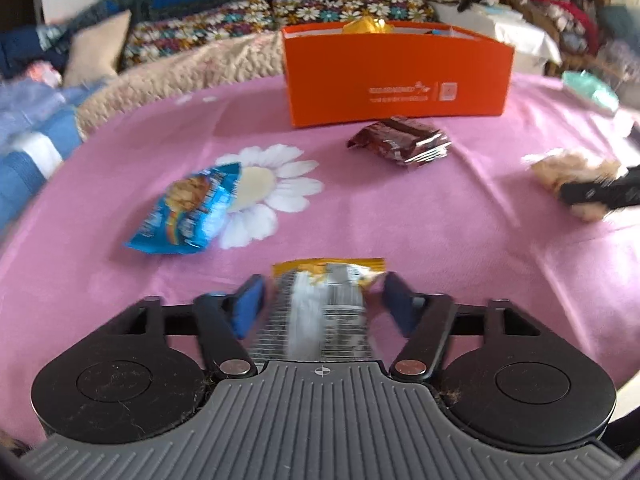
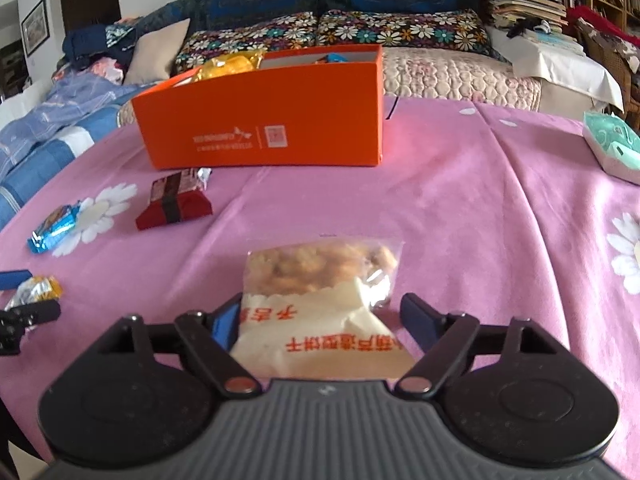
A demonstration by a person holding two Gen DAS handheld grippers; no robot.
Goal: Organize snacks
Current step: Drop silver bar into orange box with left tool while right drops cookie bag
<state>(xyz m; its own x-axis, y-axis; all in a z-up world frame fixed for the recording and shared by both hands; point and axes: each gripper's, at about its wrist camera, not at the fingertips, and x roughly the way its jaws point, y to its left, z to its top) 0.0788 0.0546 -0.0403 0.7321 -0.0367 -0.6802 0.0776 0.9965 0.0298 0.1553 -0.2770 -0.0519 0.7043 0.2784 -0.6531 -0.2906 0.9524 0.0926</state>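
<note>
A pink flowered tablecloth [image 1: 440, 220] holds loose snacks in front of an orange box [image 1: 400, 76]. My left gripper [image 1: 324, 300] is shut on a yellow and silver packet [image 1: 320, 320], its blue pads against the packet's two sides. My right gripper [image 2: 320, 316] is open around a clear bag of golden biscuits [image 2: 320, 268] that lies on the cloth; the left pad touches the bag and the right pad stands off it. A blue packet [image 1: 188, 208] and a dark red packet [image 1: 400, 140] lie between the grippers and the box. A gold packet [image 2: 228, 64] sticks out of the box [image 2: 260, 120].
A mint tissue pack [image 2: 612, 148] sits at the table's right edge. Behind the table are a sofa with flowered cushions [image 2: 332, 32], heaped clothes at the left and stacked books at the right.
</note>
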